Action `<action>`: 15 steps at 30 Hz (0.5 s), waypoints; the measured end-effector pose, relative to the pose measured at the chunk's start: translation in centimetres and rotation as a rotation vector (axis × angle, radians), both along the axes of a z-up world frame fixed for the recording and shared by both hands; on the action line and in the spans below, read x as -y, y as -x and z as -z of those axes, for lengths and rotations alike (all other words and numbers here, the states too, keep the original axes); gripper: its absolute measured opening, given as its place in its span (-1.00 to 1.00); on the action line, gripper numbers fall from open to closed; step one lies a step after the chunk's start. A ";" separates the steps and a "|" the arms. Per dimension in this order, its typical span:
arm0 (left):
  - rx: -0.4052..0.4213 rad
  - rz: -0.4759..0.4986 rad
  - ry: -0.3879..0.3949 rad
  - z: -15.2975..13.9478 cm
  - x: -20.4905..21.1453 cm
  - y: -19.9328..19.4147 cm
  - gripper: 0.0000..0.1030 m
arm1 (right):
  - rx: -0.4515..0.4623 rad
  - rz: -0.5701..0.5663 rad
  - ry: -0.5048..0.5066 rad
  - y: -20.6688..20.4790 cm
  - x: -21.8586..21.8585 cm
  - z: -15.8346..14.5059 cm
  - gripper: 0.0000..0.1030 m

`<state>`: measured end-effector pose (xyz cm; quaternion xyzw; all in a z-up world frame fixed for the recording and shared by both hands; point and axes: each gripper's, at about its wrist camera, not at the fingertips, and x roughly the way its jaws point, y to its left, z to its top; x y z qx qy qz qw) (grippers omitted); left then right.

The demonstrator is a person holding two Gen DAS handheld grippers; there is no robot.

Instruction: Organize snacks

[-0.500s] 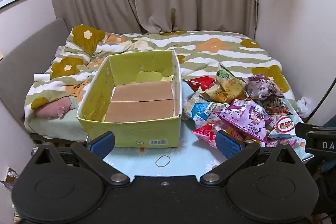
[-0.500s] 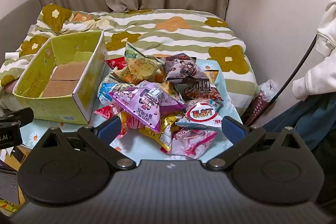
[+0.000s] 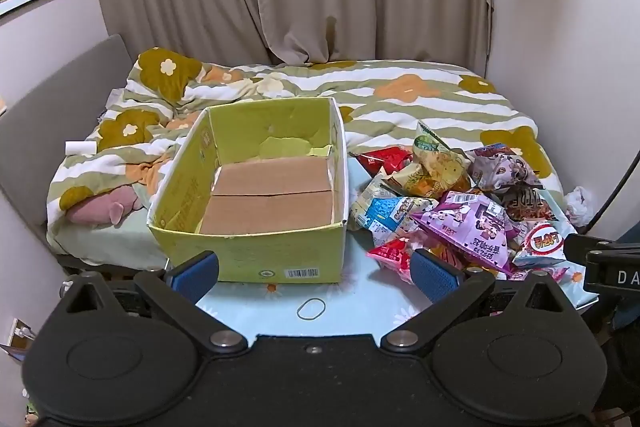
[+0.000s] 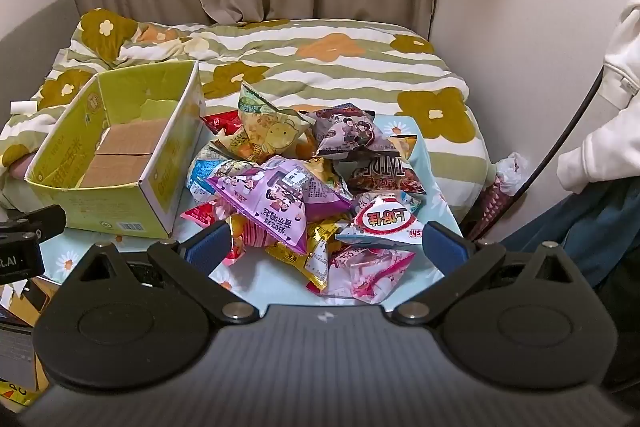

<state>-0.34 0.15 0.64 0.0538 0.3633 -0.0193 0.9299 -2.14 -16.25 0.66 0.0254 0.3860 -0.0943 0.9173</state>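
left wrist view angled down over box (image 3: 256, 195), right wrist view over snack pile (image 4: 296, 187), both share table (image 3: 360, 307)

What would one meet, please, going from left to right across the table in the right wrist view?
Yellow-green cardboard box → purple snack bag → white bag with the red oval, then the table's right edge.

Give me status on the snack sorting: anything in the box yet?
Done: nothing. The yellow-green box shows only its bare cardboard floor.
In hand: nothing. The left gripper and the right gripper are both open and empty, the right one facing the pile.
Left: the whole snack pile sits on the table beside the box, the purple bag on top.
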 end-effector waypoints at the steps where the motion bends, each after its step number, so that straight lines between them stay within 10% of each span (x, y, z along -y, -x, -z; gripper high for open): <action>1: -0.001 -0.002 0.000 -0.1 -0.1 0.0 1.00 | 0.002 0.002 0.001 0.1 0.0 -0.1 1.00; 15: 0.002 0.010 -0.003 0.6 0.0 -0.5 1.00 | 0.004 0.002 0.000 0.1 -0.2 -0.1 1.00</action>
